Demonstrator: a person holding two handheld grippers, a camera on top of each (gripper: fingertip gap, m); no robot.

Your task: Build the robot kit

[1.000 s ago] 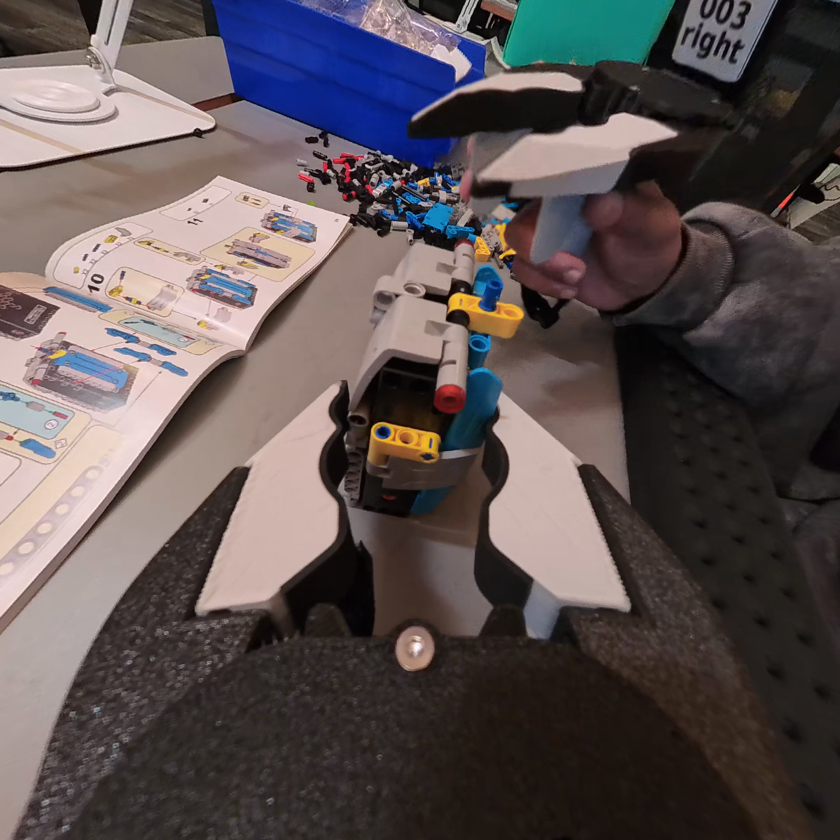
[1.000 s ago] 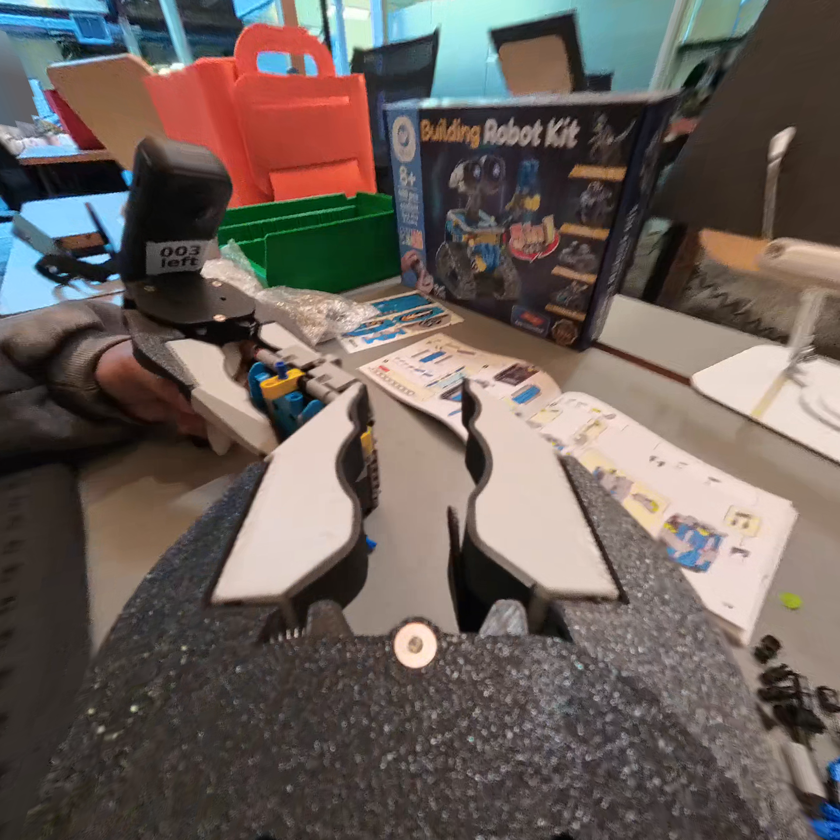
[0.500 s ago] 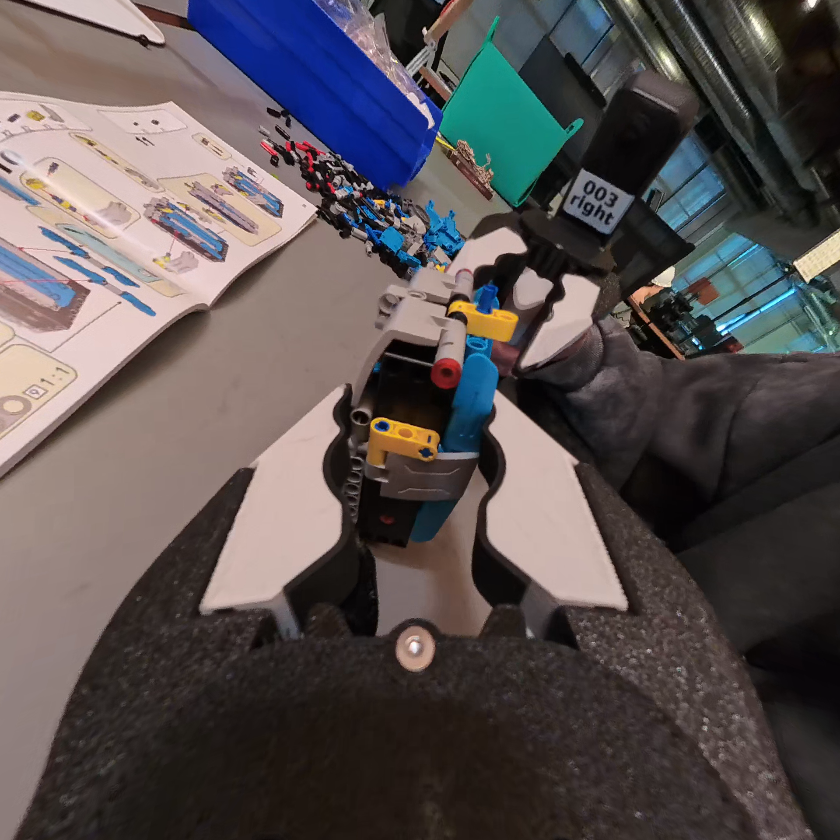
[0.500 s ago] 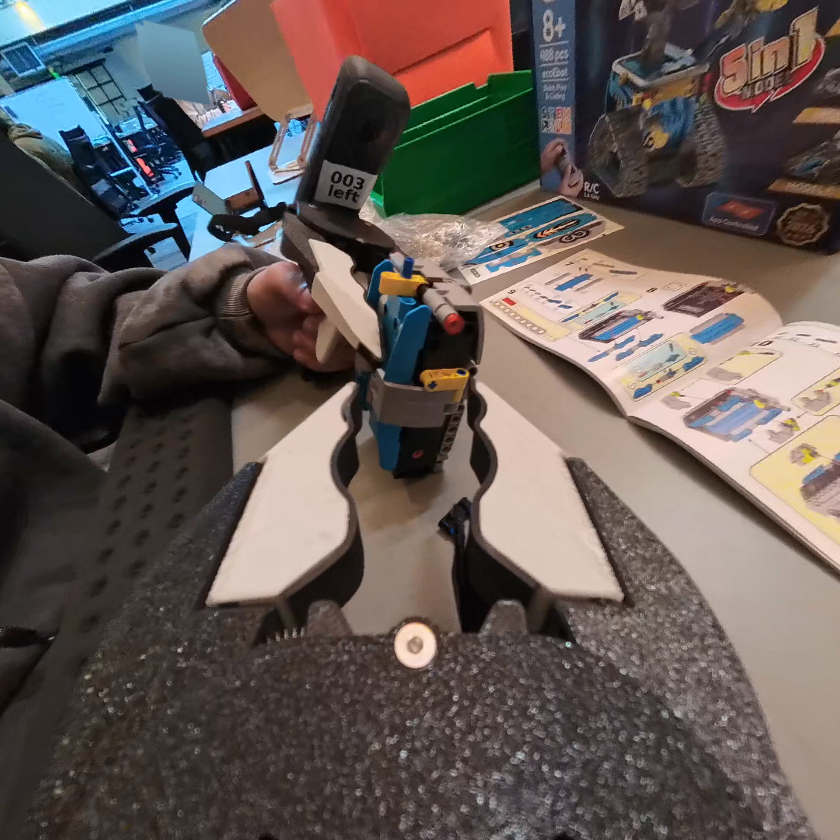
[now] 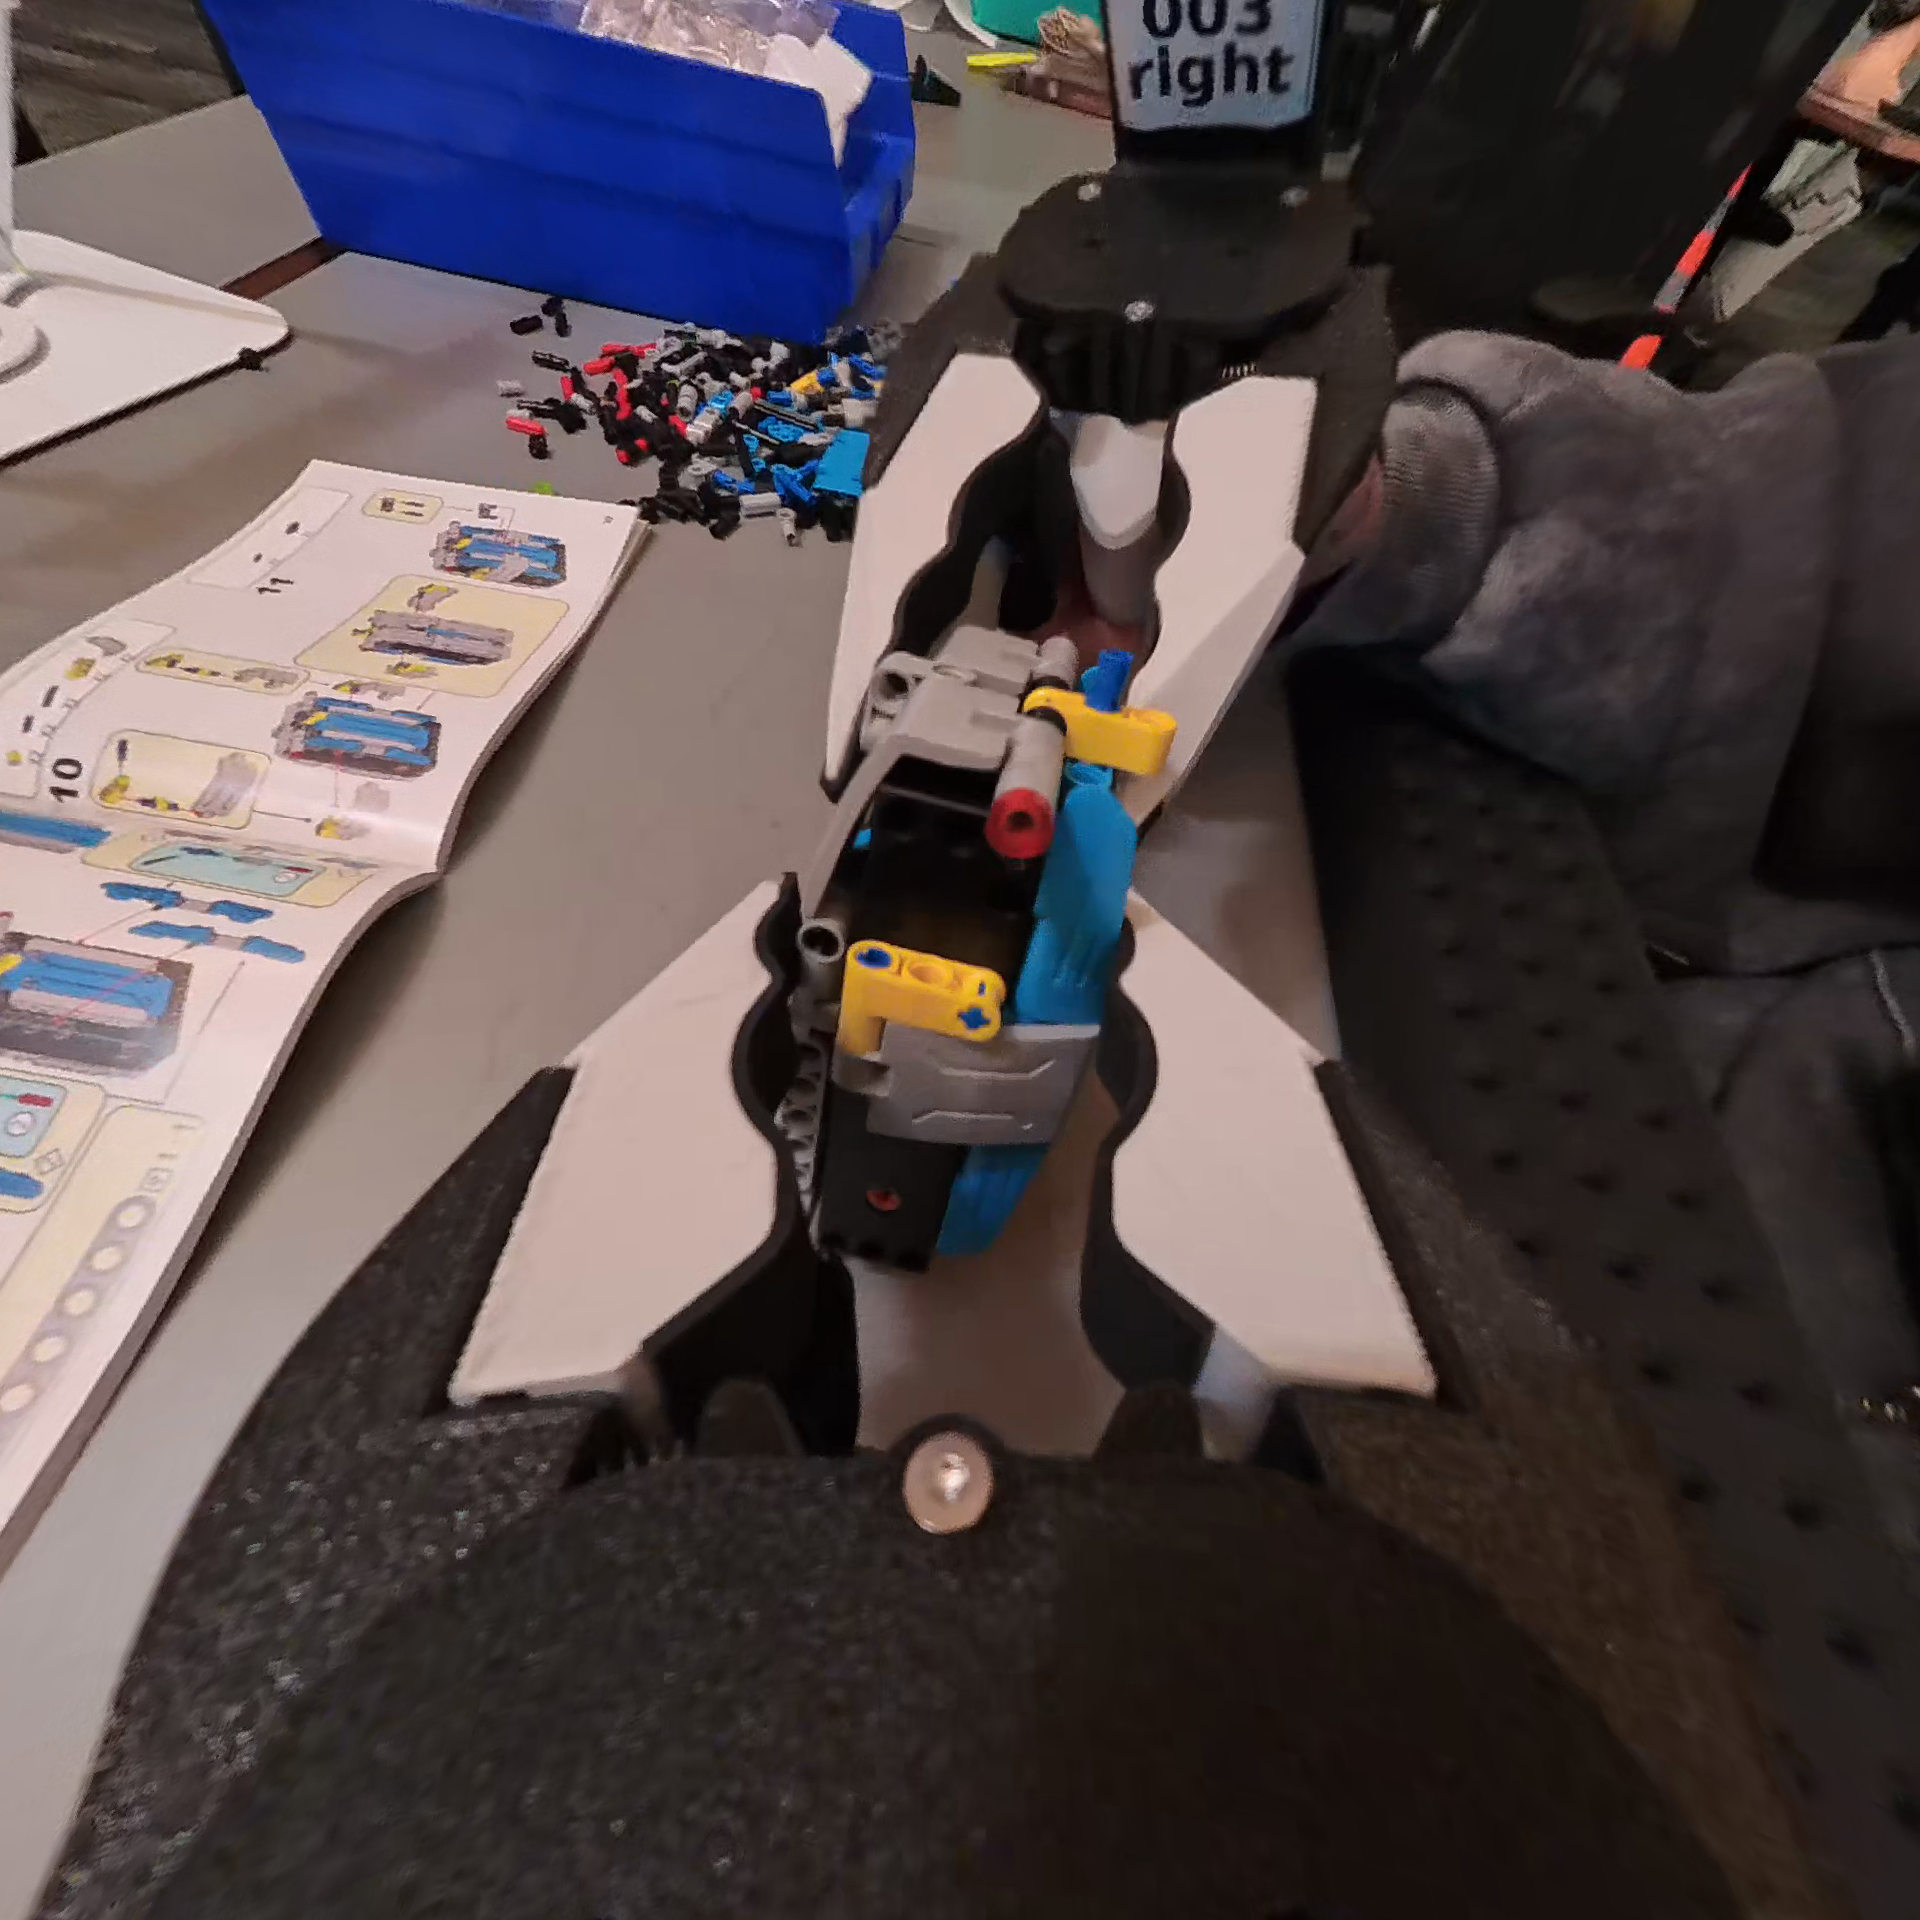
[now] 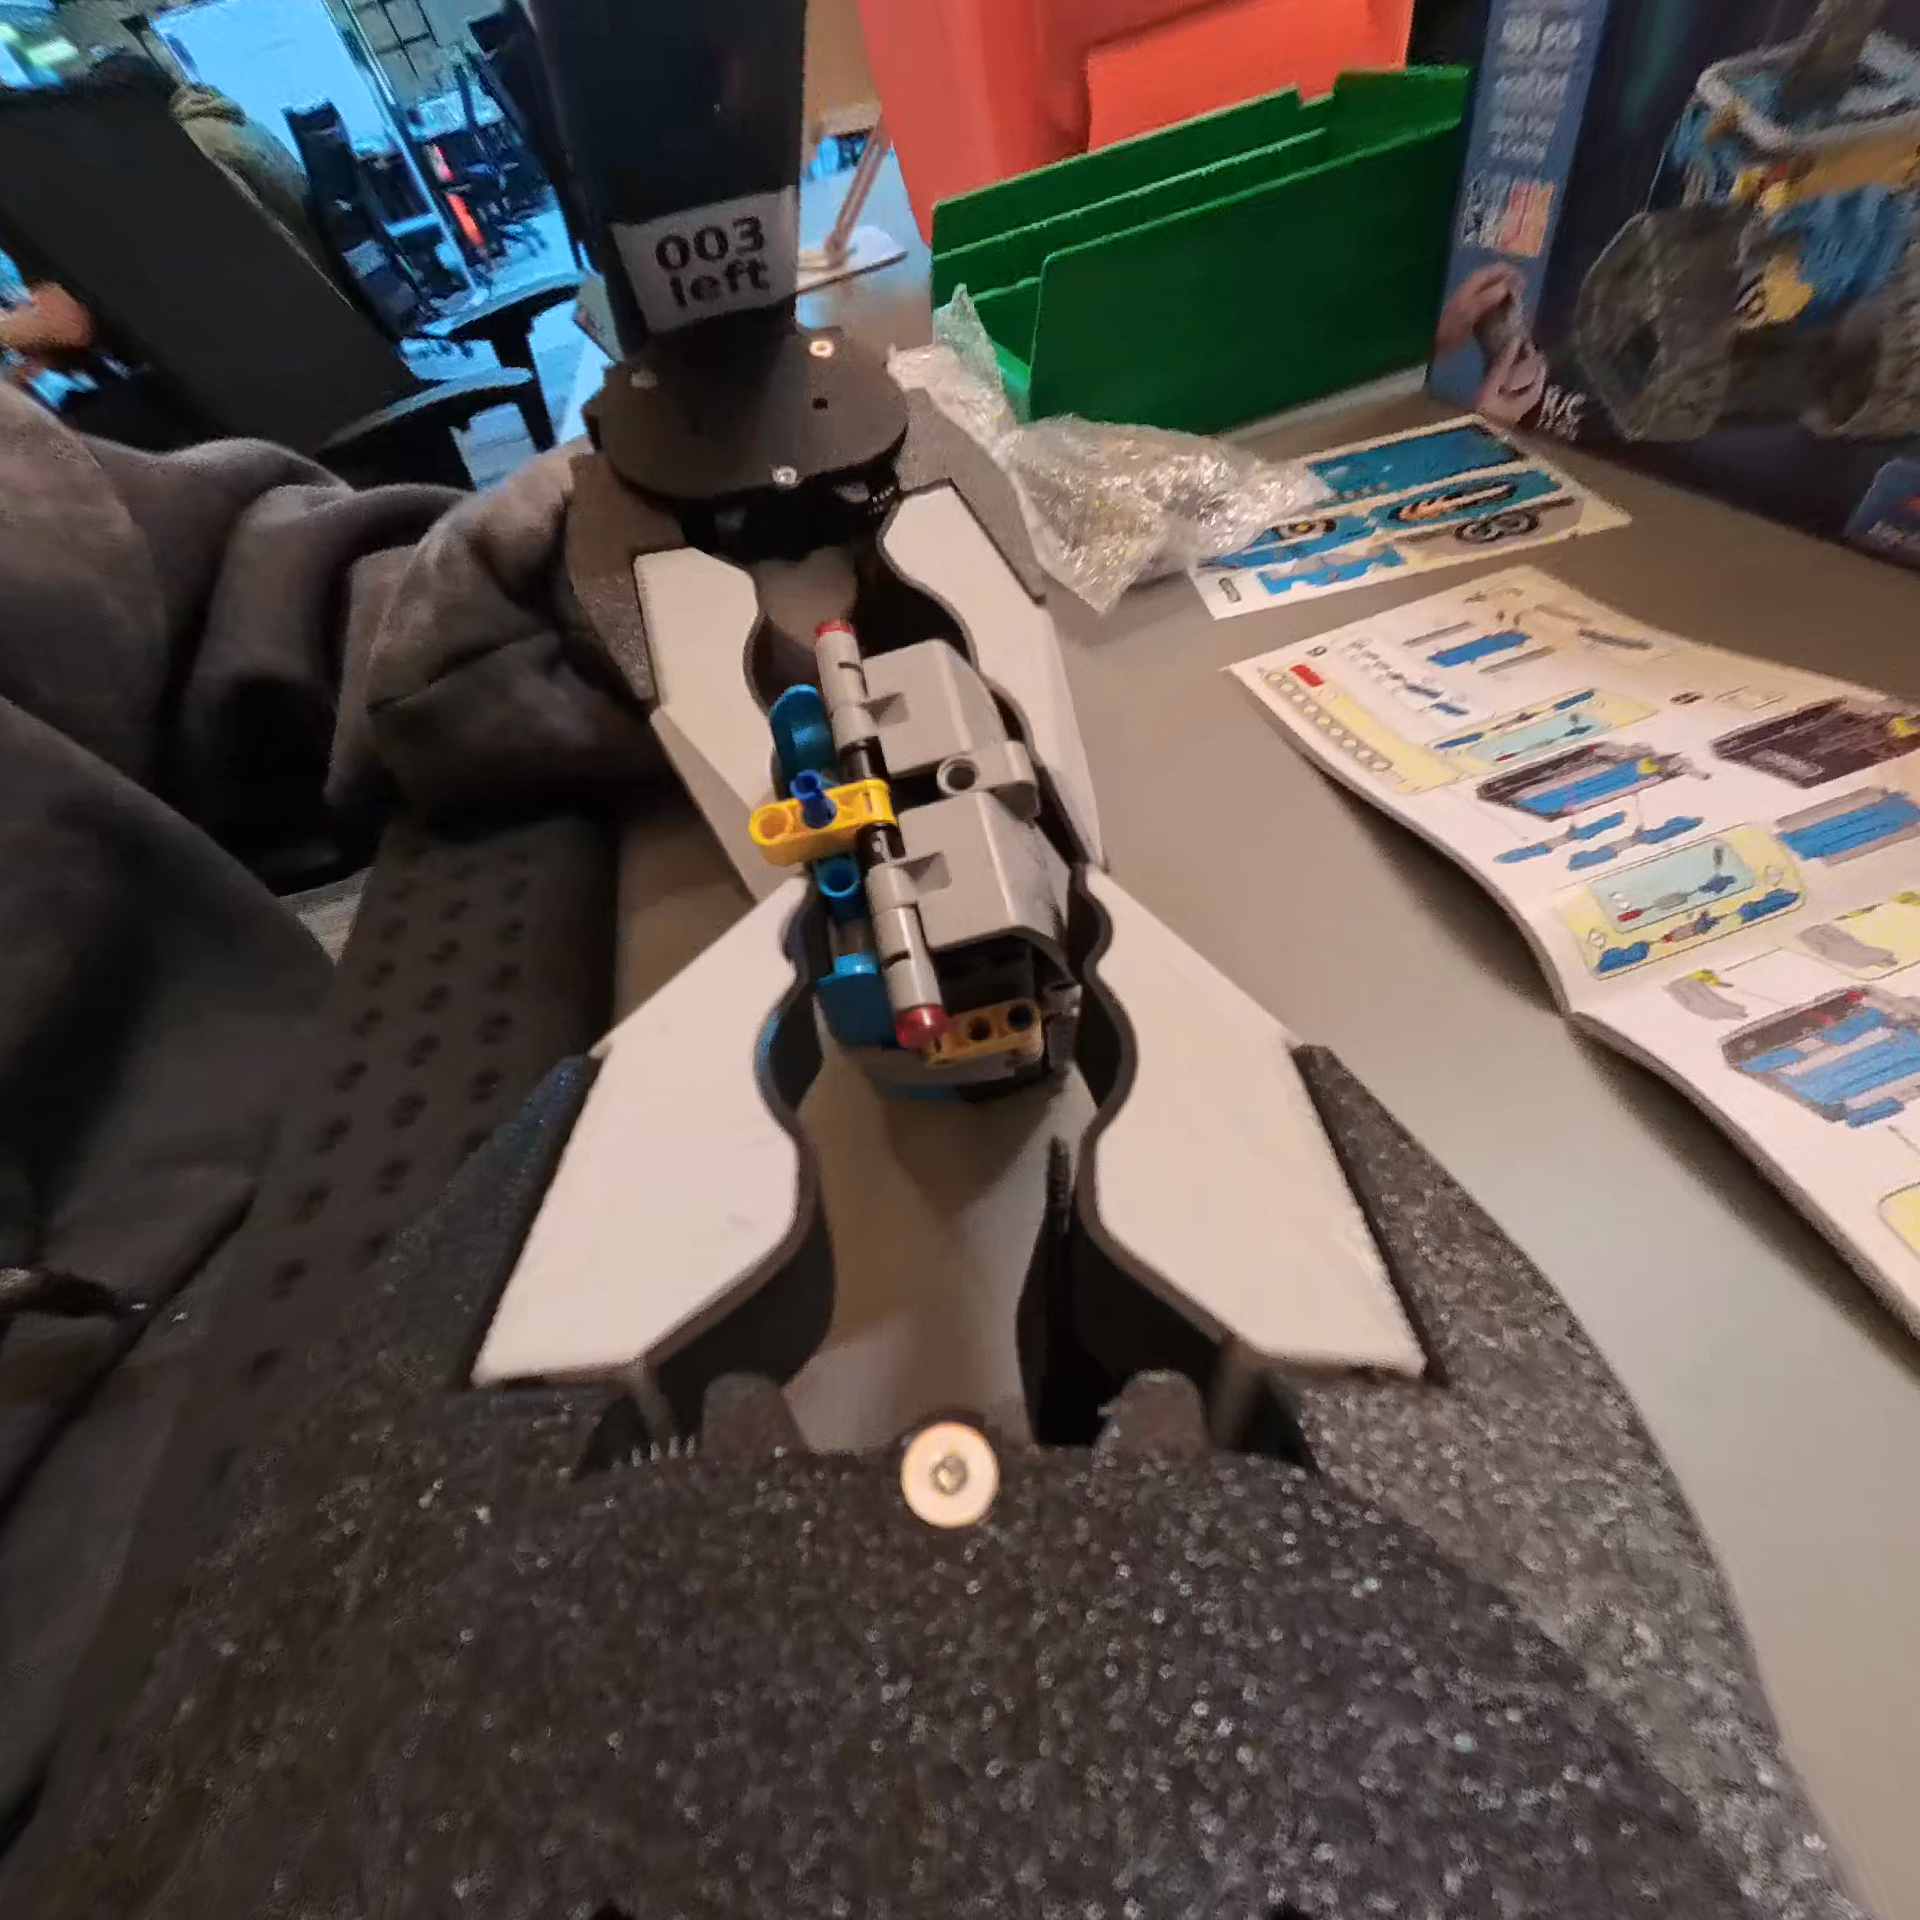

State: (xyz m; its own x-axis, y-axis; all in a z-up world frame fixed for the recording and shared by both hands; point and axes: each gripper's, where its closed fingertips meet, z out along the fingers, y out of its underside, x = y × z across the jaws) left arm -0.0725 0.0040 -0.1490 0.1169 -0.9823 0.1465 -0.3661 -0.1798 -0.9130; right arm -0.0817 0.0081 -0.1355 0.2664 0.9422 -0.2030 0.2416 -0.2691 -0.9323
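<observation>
The right gripper [image 6: 940,997] had swung in and now bracketed, perhaps gripped, the brick assembly's [image 5: 961,977] far end; the left gripper [image 5: 951,997] remained clenched on it.

A brick assembly [image 5: 961,977] is clamped between the left gripper [image 5: 951,935] fingers; its far end is flanked by the right gripper [image 5: 1049,769].

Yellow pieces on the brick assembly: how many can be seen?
2. One yellow connector sits at the end of the brick assembly inside the left gripper; the other yellow connector sits near the right gripper. More may be hidden.
</observation>
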